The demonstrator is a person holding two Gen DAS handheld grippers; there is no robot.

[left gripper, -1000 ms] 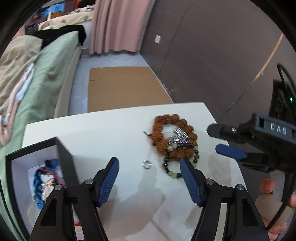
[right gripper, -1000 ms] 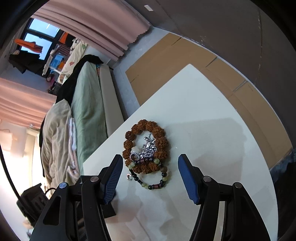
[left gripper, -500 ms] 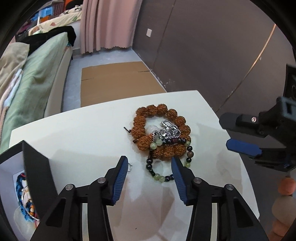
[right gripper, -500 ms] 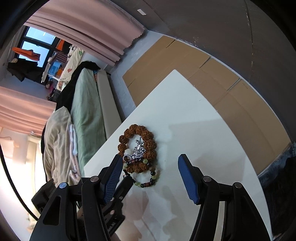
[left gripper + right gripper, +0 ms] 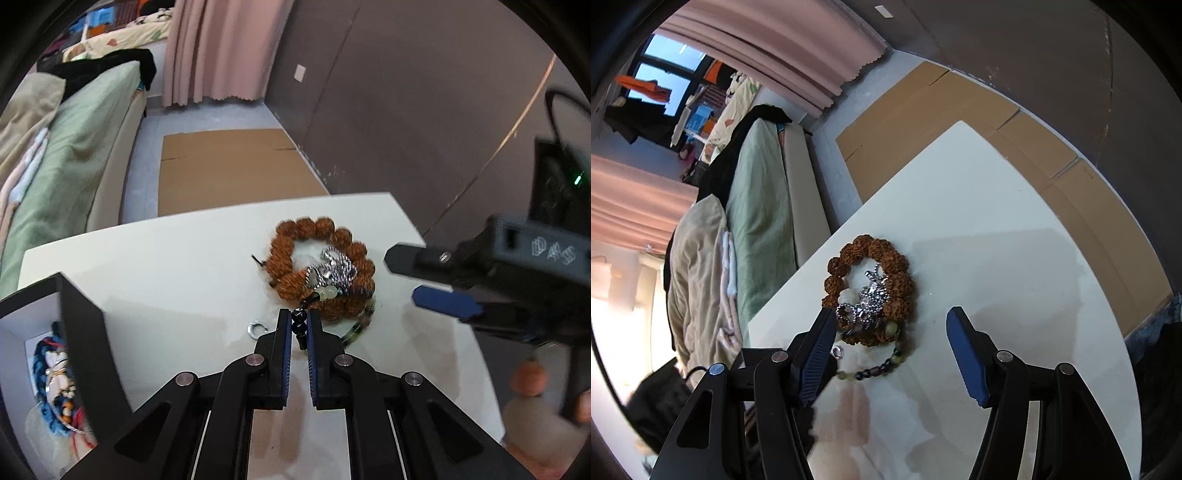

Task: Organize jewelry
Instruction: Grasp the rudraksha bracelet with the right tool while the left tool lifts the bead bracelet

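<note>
While the white table [image 5: 166, 266] is crowded near its right end with a heap of jewelry, the dark-and-green bead bracelet [image 5: 300, 322] is pinched between the closing jaws of the left gripper [image 5: 298, 325], dark beads squeezed by the blue pads. Its far end is draped on the chunky brown bead bracelet [image 5: 317, 266], where a silver chain [image 5: 334, 271] is piled too. A small silver ring [image 5: 255, 328] is parked just left of the jaws. The right gripper [image 5: 892, 354] is held roughly half open over the table, nothing gripped. A black box [image 5: 79, 332] with more pieces sits at the left.
</note>
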